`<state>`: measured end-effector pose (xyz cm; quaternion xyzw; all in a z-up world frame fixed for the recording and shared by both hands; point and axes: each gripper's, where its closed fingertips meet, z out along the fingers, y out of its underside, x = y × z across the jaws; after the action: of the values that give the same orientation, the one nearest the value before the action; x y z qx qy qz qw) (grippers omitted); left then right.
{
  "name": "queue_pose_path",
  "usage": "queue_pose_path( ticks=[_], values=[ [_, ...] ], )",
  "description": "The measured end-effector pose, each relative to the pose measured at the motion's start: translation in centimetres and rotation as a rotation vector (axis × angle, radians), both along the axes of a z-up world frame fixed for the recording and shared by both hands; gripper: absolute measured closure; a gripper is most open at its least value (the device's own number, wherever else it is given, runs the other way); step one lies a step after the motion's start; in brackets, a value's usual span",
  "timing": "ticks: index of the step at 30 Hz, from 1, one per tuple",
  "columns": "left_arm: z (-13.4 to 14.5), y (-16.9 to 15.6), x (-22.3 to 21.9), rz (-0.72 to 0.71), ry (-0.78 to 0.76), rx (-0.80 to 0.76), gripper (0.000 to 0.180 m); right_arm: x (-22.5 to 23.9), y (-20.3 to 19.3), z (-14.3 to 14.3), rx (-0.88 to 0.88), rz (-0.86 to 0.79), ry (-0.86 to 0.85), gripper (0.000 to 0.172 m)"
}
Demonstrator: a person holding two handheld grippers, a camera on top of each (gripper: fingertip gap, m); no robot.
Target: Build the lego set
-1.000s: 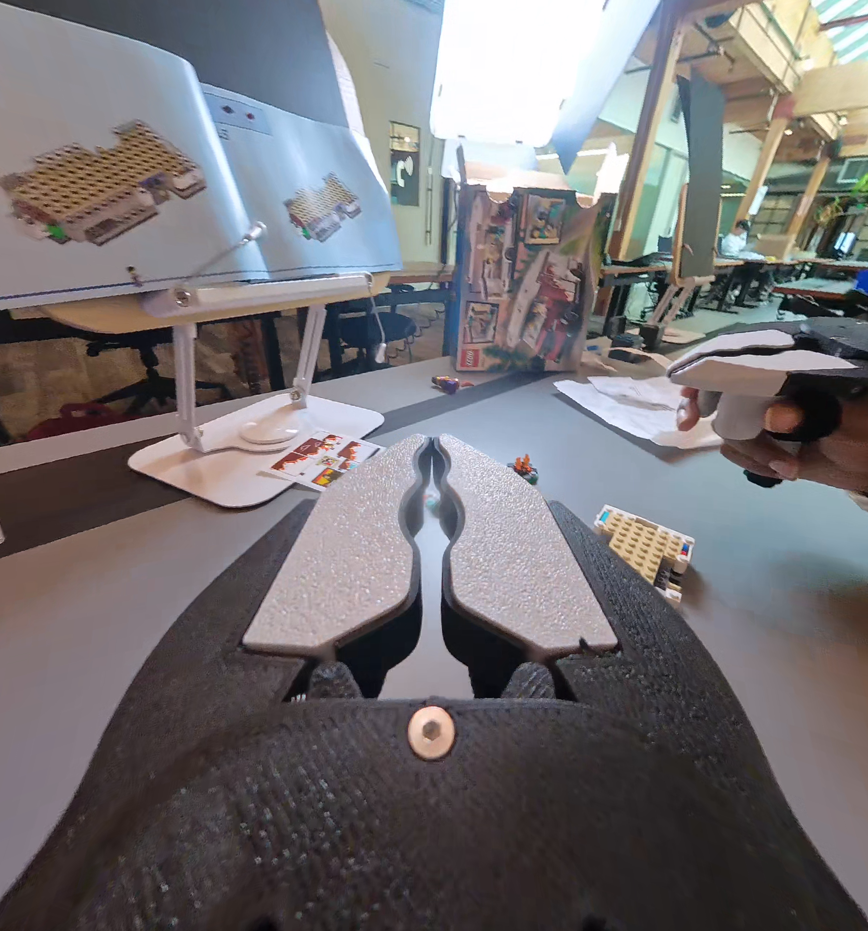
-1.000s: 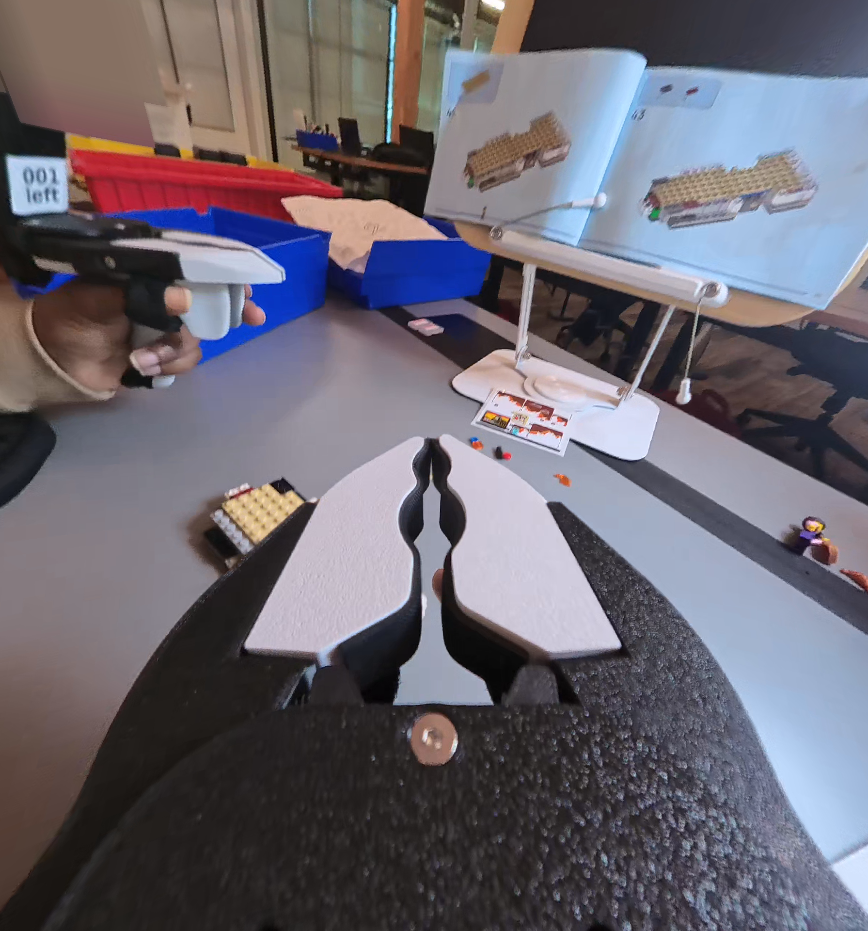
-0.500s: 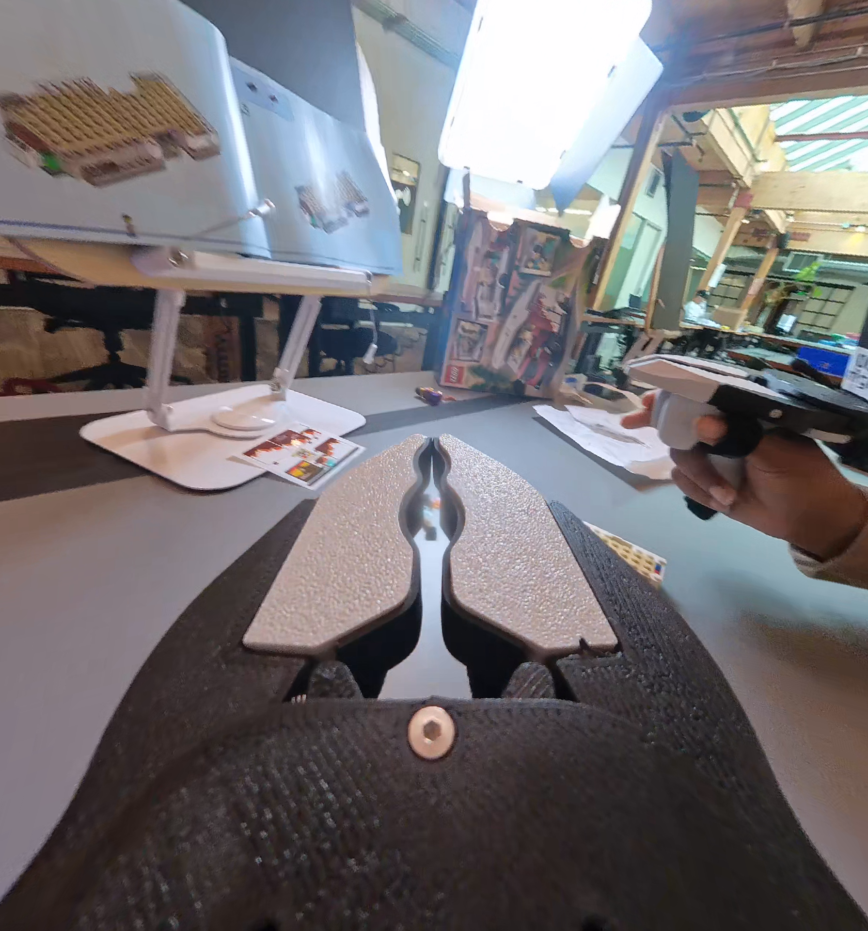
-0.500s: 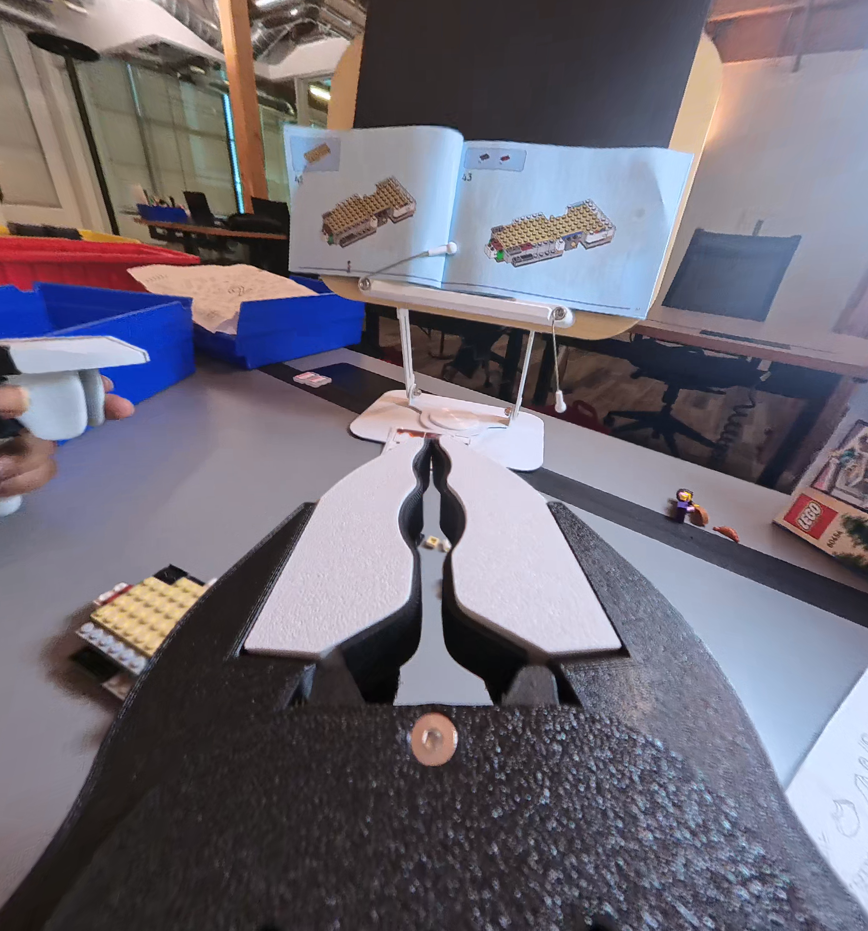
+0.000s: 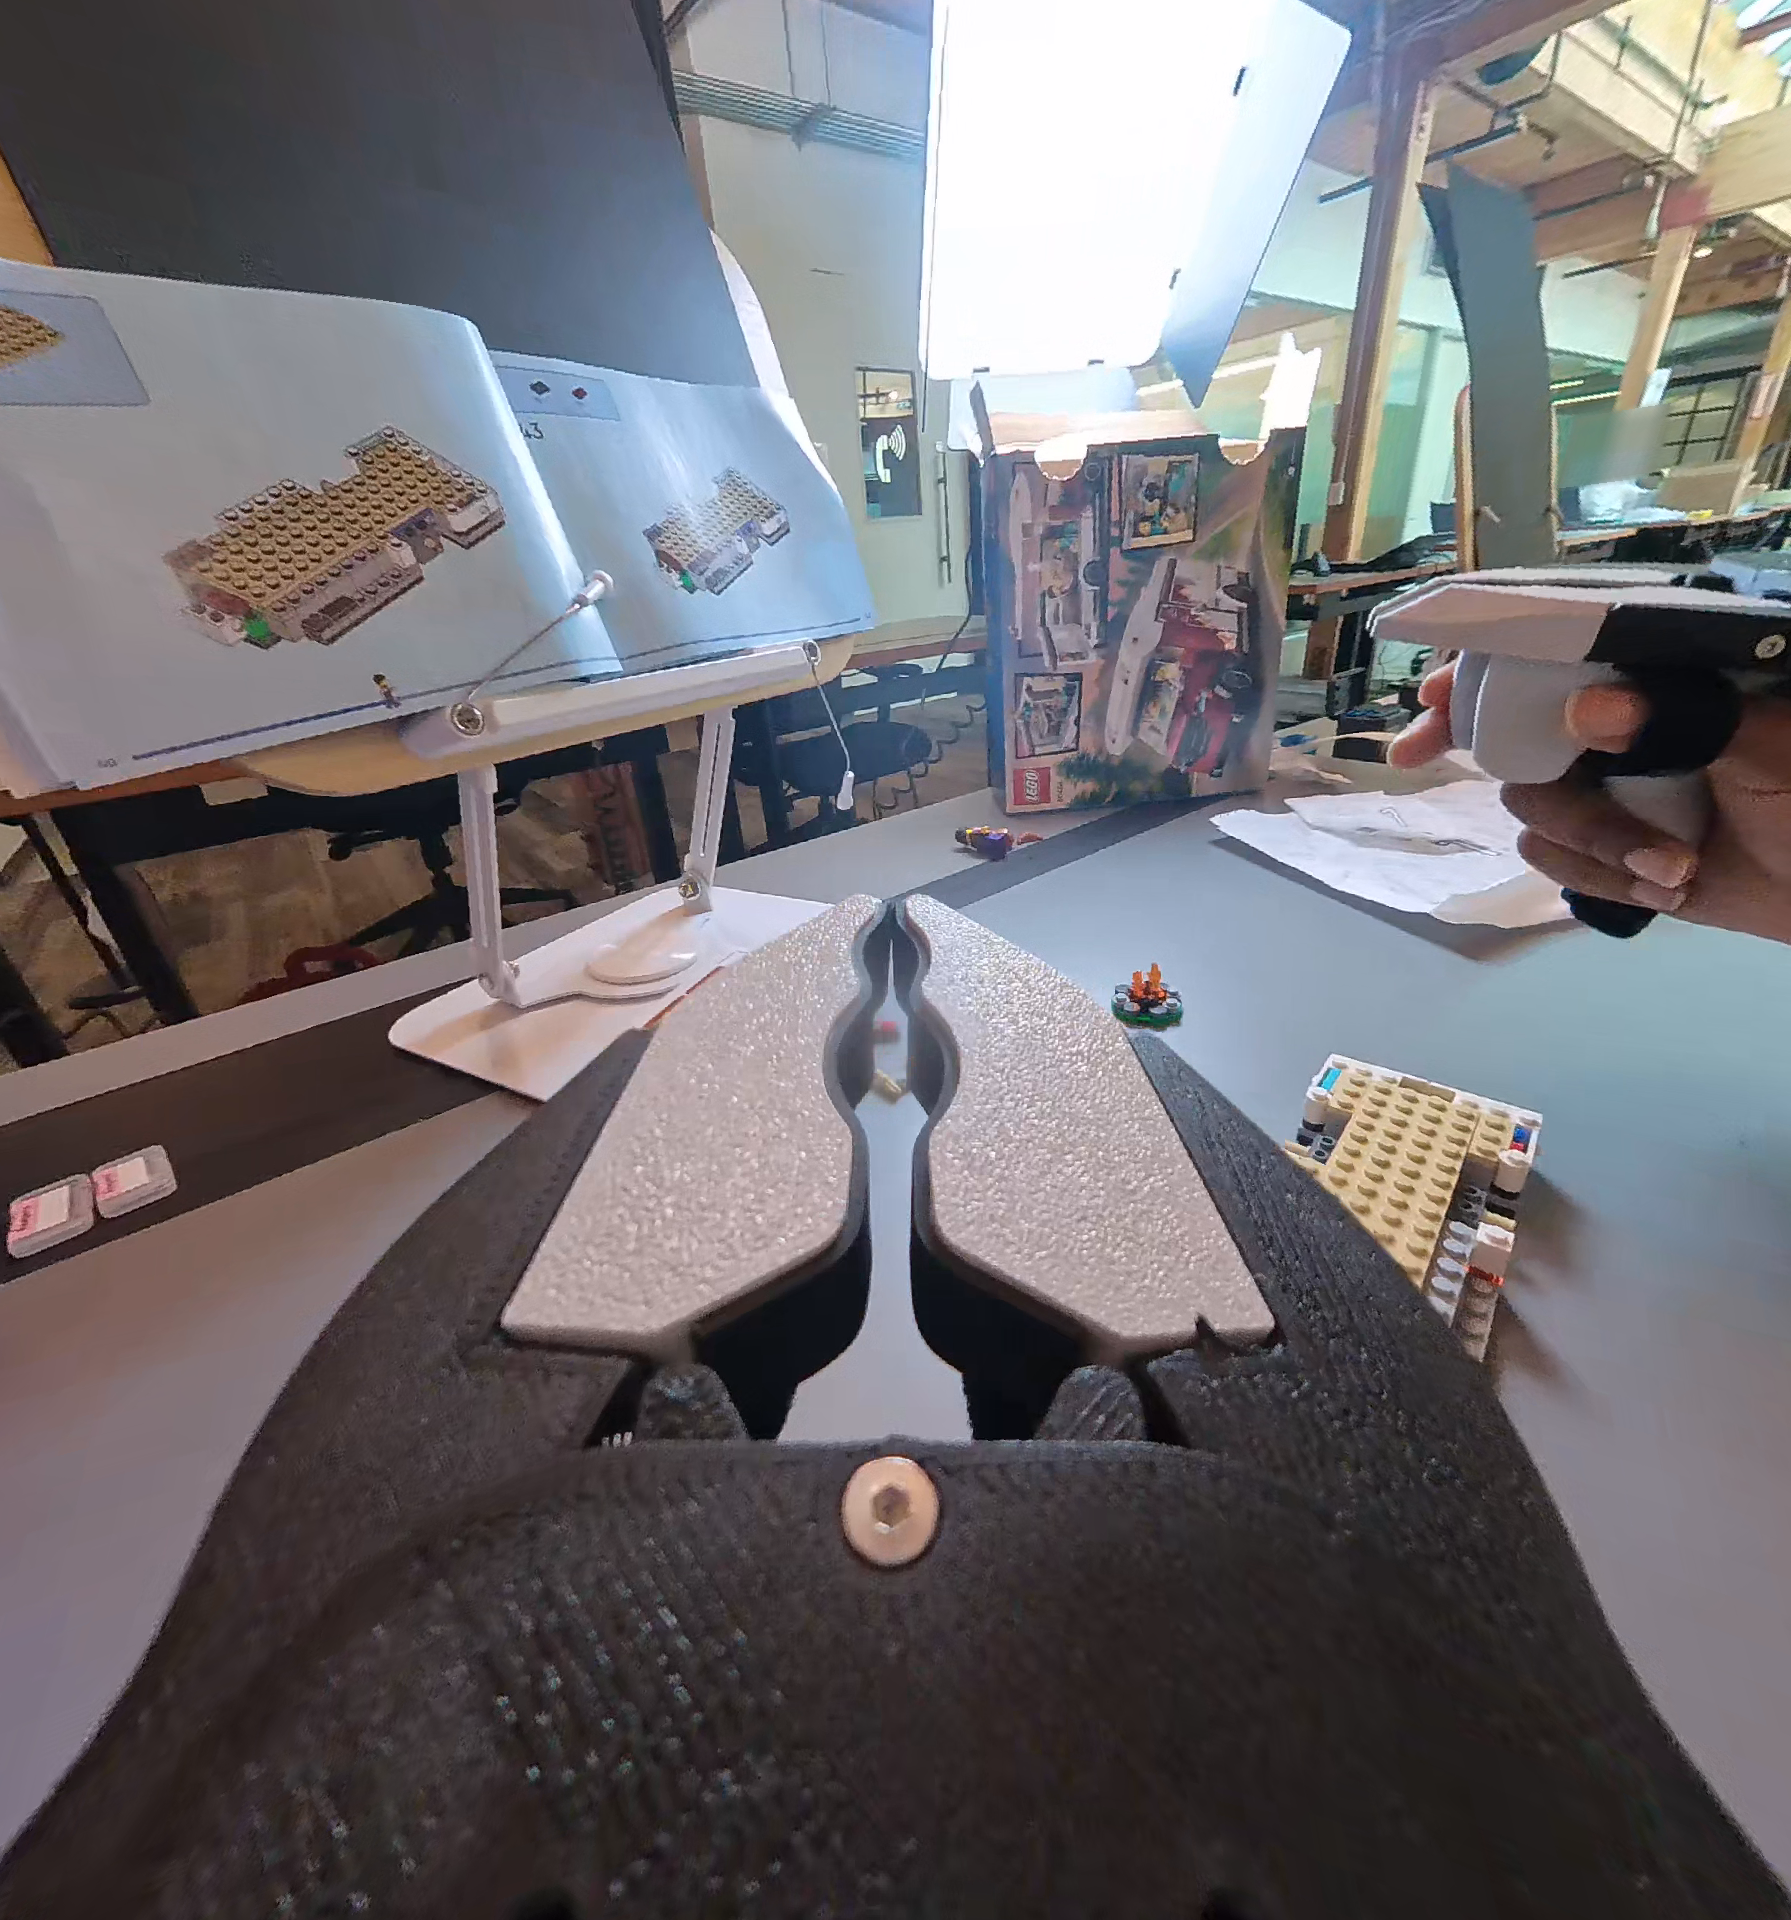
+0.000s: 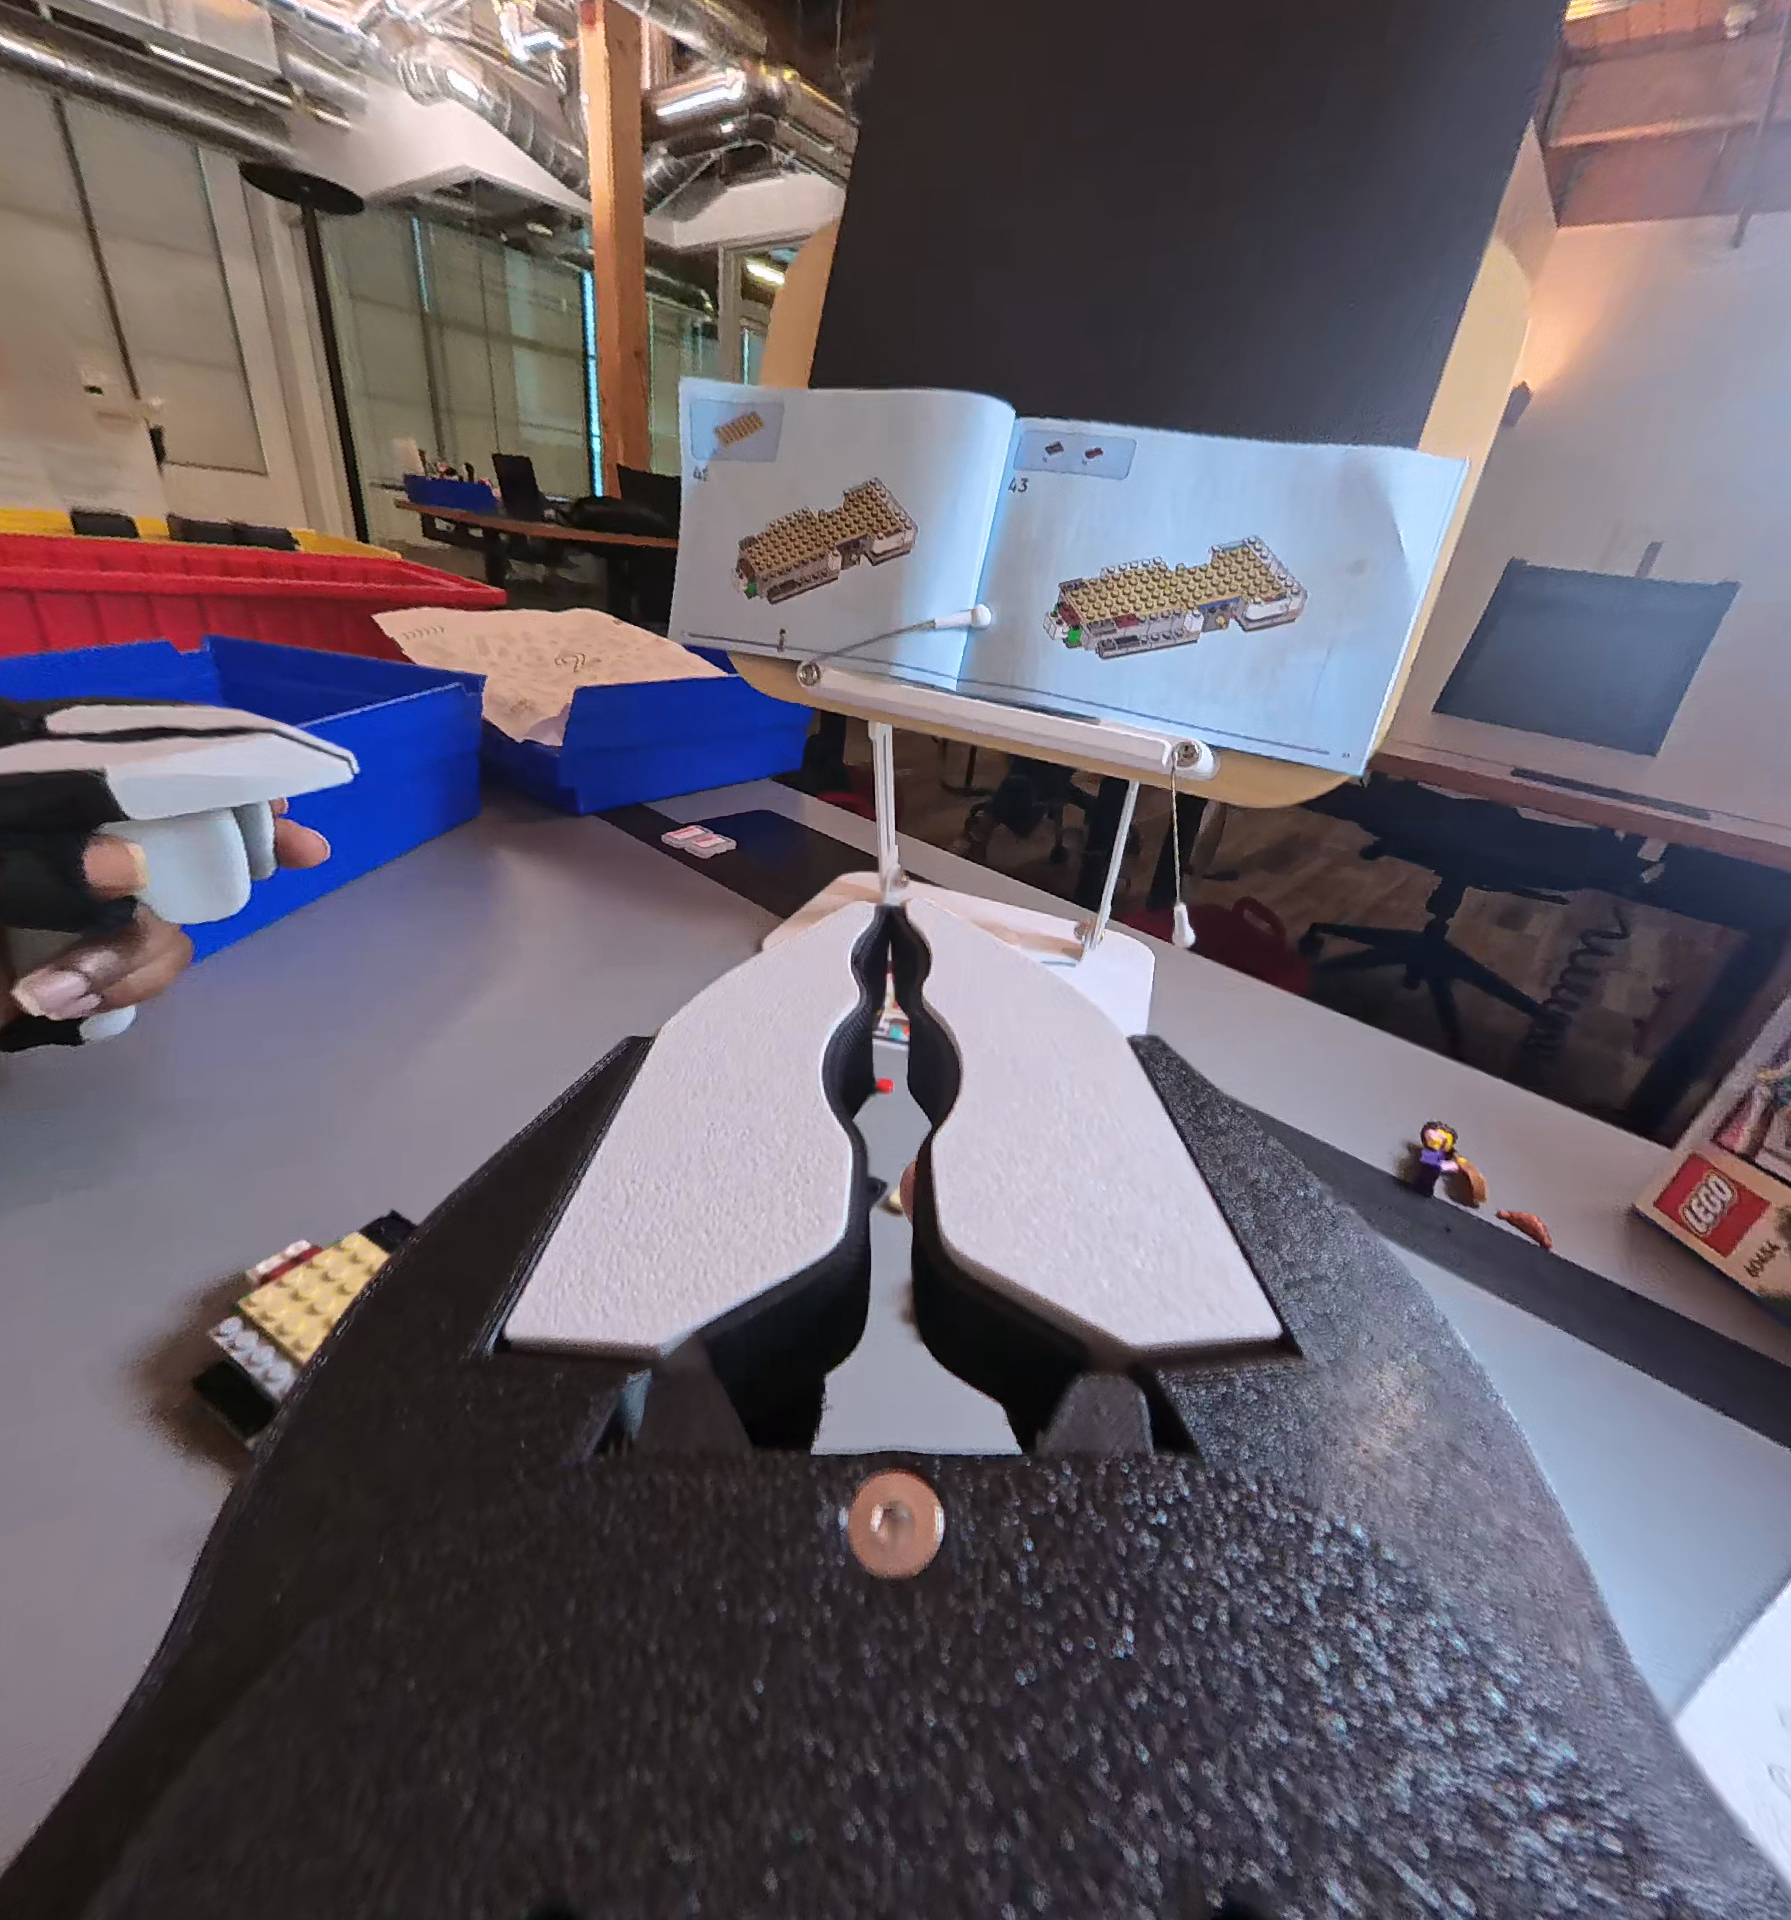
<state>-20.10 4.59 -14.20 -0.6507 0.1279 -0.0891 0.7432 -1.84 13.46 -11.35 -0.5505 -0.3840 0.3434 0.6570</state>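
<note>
A: How did the left tongs (image 5: pixel 893 914) stand?

B: Tips met, nothing between them, held above the grey counter (image 5: pixel 1649 1091) at the frame's centre. The right tongs (image 6: pixel 893 916) were likewise closed and bare. Tiny loose pieces on the counter only showed through the gap behind the tips.

A: And what lay nearest?

B: A tan brick build (image 5: pixel 1410 1164) sat at the right of the left view, just beside the left tongs' body; in the right view it lay at lower left (image 6: pixel 299 1309). A small green round piece with orange flames (image 5: pixel 1146 1000) stood right of centre.

A: How to work well here?

B: I'd judge: steady both tools, check the open booklet (image 6: pixel 1078 561) on its white stand (image 5: pixel 558 997), and part the tips before reaching for anything small.

A: Containers?

B: Two blue bins (image 6: pixel 371 727) at left of the right view, the farther one holding crumpled paper (image 6: pixel 548 655); a red bin (image 6: pixel 143 592) behind, contents unseen. A printed box (image 5: pixel 1130 613) stood open-topped at upper centre of the left view.
</note>
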Motion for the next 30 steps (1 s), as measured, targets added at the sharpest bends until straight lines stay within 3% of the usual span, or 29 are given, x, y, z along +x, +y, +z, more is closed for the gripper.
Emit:
queue_pose_path(
  ticks=[6, 14, 21, 30],
  values=[
    [-0.5, -0.1, -0.4, 0.016, 0.029, -0.034, 0.18, -4.9, 3.1, 3.7, 0.096, 0.022, -0.011, 0.172],
    [-2.2, 0.4, -0.4, -0.057, -0.002, -0.093, 0.18, -15.5, 10.4, 9.3, 0.159, 0.019, -0.019, 0.172],
    [-2.7, 0.6, 0.1, -0.099, -0.029, -0.123, 0.18, -21.1, 15.8, 10.5, 0.129, -0.004, -0.011, 0.171],
    [-4.0, 1.1, 0.5, -0.129, -0.028, -0.175, 0.18, -22.4, 17.6, 10.2, 0.126, -0.007, -0.031, 0.172]
  ],
)
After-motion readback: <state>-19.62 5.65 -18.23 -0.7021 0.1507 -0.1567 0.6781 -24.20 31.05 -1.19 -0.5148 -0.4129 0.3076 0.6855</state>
